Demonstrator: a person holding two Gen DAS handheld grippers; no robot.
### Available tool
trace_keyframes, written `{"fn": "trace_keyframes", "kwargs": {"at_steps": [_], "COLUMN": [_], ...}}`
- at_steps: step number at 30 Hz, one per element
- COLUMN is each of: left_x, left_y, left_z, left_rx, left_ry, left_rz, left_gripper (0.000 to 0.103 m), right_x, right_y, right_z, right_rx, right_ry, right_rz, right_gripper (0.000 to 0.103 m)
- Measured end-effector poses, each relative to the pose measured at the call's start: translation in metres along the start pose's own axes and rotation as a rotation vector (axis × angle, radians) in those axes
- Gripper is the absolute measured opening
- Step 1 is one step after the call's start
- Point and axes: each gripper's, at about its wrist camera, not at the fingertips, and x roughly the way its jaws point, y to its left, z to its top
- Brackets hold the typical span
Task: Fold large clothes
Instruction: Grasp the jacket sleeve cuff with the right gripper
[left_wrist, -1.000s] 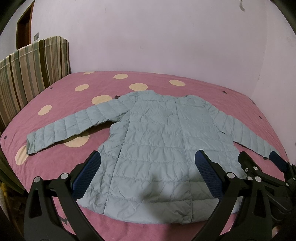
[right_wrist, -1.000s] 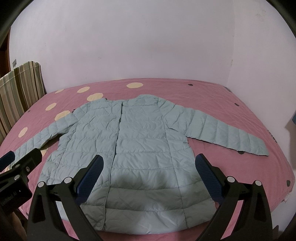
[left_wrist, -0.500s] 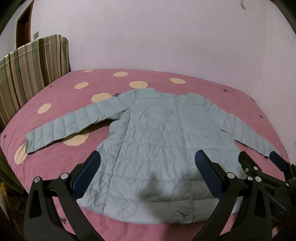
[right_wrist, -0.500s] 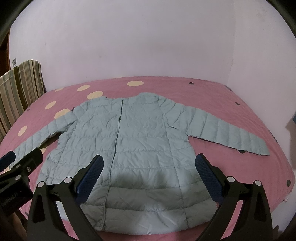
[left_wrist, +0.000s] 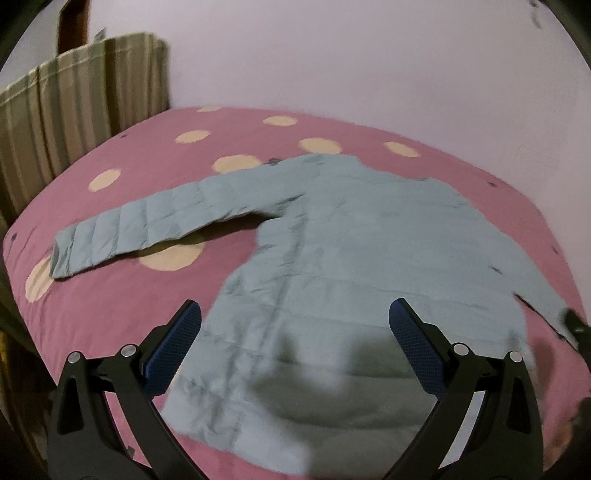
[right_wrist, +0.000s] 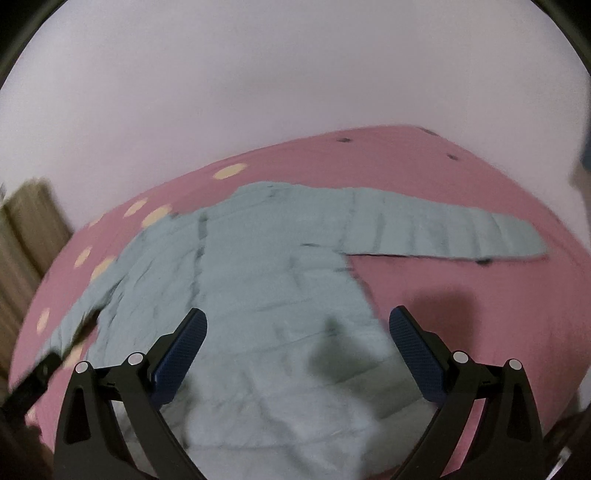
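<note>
A pale blue quilted jacket lies flat and face up on the pink bed, both sleeves spread out sideways. In the left wrist view its left sleeve reaches toward the bed's left edge. In the right wrist view the jacket shows with its right sleeve stretched to the right. My left gripper hovers open above the hem's left part, holding nothing. My right gripper hovers open above the hem's right part, also holding nothing. Both views are motion-blurred.
The bed has a pink cover with cream dots and fills most of the room. A striped green headboard or cushion stands at the left. Plain walls close the far side and right.
Both grippers have swung apart: the left view turned left toward the left sleeve, the right view turned right toward the right sleeve. Both stay open. The jacket has not moved.
</note>
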Motion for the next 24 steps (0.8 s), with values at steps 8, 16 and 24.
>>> {"fn": "trace_keyframes", "kwargs": {"at_steps": [8,16,24], "left_x": [0.059,0.09,0.1], "left_y": [0.065,0.104,0.103], "left_z": [0.001,-0.003,-0.002], "left_rx": [-0.148,-0.236,-0.227], "left_ry": [0.071,0.159,0.178], "left_rz": [0.155,0.193,0.232], "left_gripper": [0.101,0.101,0.101], "right_x": [0.031,0.061,0.085], "right_y": [-0.112,-0.223,-0.304], "right_z": [0.02,0.031,0.03], "right_rx": [0.285,0.577,0.817], "right_ry": [0.032,0.009,-0.032], "right_rz": [-0.079,-0.098,-0.103], "right_gripper": [0.058,0.07,0.07]}}
